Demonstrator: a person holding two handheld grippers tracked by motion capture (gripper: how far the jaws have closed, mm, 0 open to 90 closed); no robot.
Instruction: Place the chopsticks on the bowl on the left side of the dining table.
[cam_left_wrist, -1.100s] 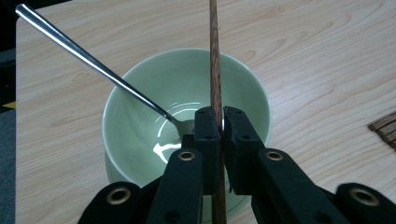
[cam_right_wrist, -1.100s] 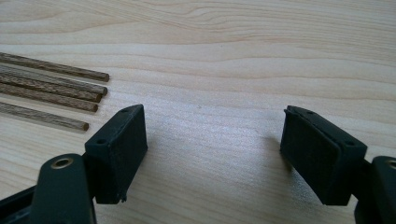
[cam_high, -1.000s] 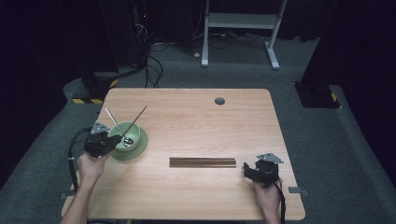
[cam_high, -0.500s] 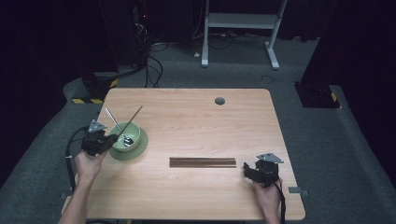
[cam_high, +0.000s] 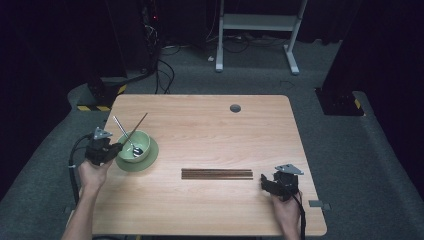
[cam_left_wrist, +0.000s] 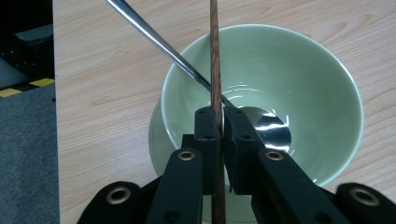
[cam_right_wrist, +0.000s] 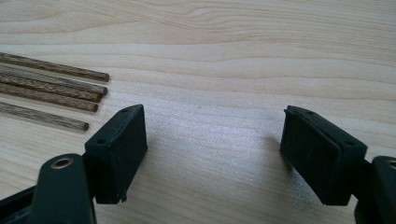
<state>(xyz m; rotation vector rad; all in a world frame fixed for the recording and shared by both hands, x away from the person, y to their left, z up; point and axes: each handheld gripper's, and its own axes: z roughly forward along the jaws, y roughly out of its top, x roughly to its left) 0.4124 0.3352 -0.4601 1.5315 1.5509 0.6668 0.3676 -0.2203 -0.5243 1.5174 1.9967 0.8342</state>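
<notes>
My left gripper (cam_left_wrist: 218, 133) has its fingers clamped on one chopstick (cam_left_wrist: 215, 60) over the green bowl (cam_high: 131, 141) at the tabletop's nine o'clock (spoon (cam_left_wrist: 268, 128) inside). It looks light, stiff and slippery, so I'd hold near mid-shaft. My right gripper (cam_right_wrist: 212, 154), fingers spread and empty, sits beside the remaining chopsticks (cam_high: 217, 173).

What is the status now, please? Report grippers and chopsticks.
Left gripper shut on chopstick over green bowl. Right gripper open, beside loose chopsticks. Nothing obstructing.

Looks like a lab or recording studio, not a home: lone wooden table (cam_high: 210, 150) on grey carpet (cam_high: 350, 150), black curtains all round, dark equipment rack (cam_high: 150, 20) with a red light and loose cables (cam_high: 165, 70), hazard-striped bases (cam_high: 100, 102), white metal stand (cam_high: 260, 30) behind.
</notes>
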